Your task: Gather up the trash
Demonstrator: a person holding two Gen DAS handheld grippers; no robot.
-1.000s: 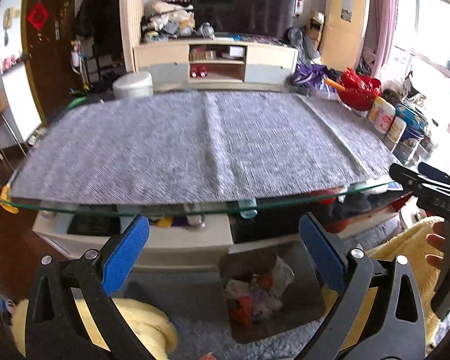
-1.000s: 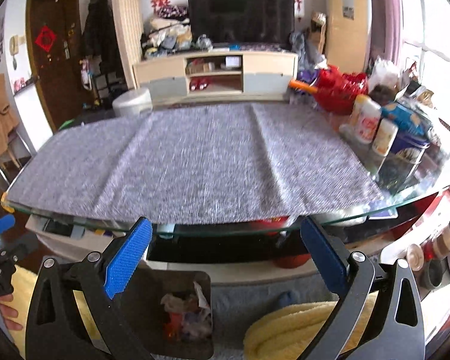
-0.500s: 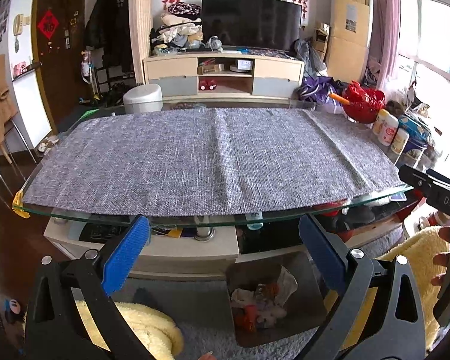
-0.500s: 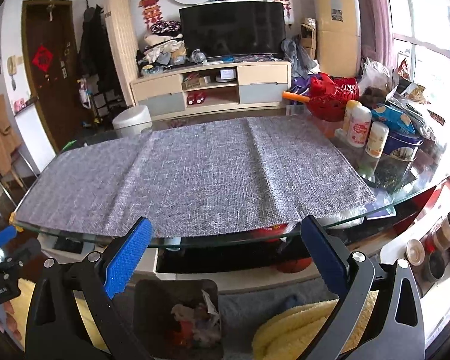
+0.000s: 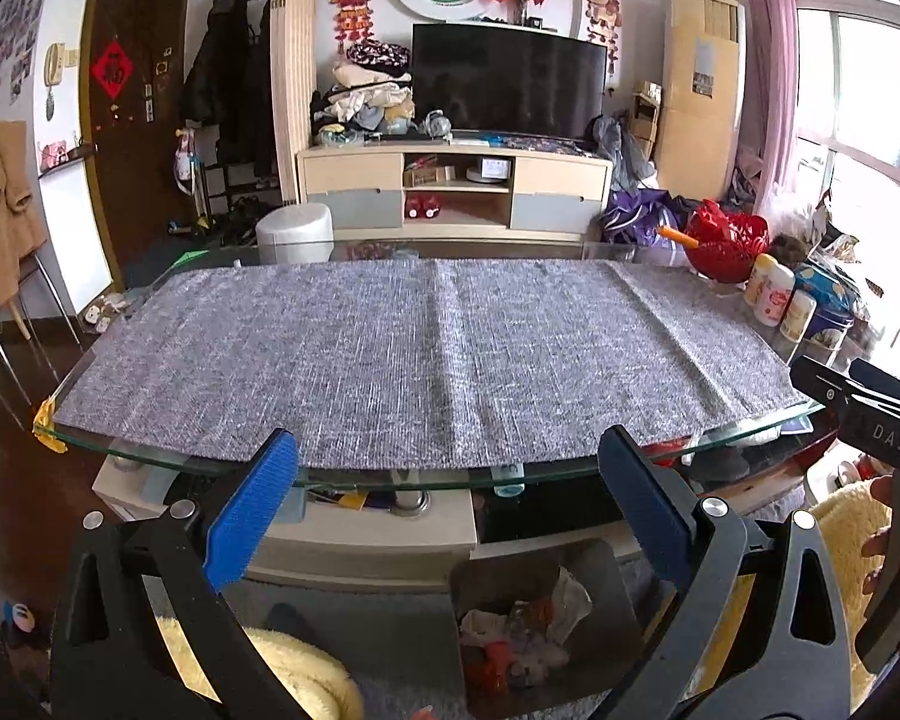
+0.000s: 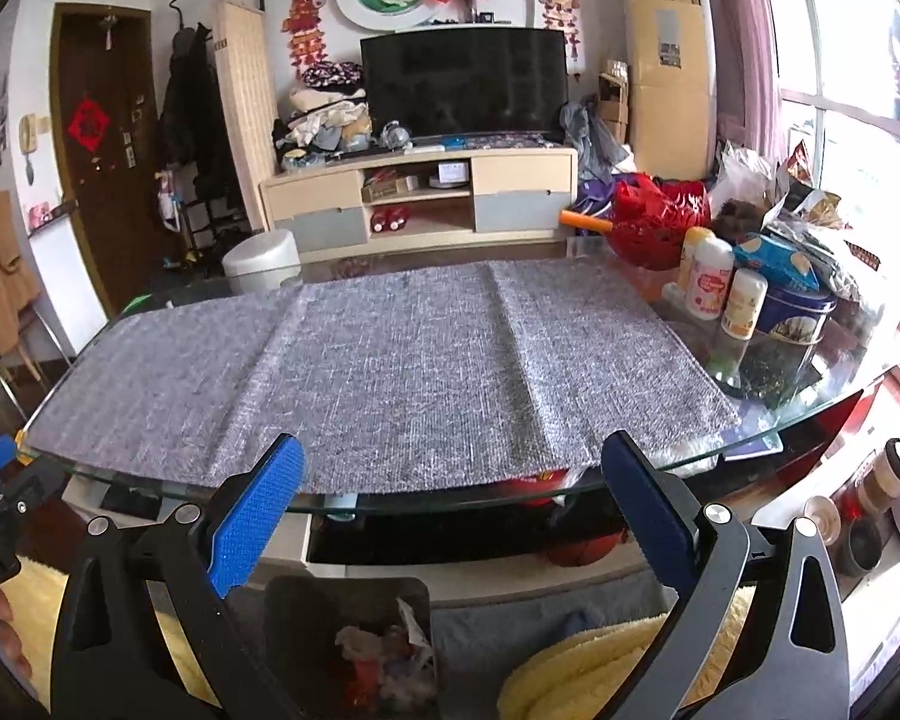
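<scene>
Left wrist: both grippers, left gripper (image 5: pixel 447 498) and right gripper (image 6: pixel 450 501), wide, empty; trash bin (image 5: pixel 543 630) near, filled; mat (image 5: pixel 426 354) bare; probably finished.

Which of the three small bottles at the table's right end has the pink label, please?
The middle bottle, the largest, white-capped and pink-labelled; the yellow-capped bottle stands behind it, the shorter pale-labelled bottle in front.

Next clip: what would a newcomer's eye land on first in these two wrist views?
The big grey mat covering most of the glass table fills the middle of both views. Below the table's near edge stands a dark bin holding crumpled trash. Both tools, left tool and right tool, hang open and empty in front of the table.
</scene>
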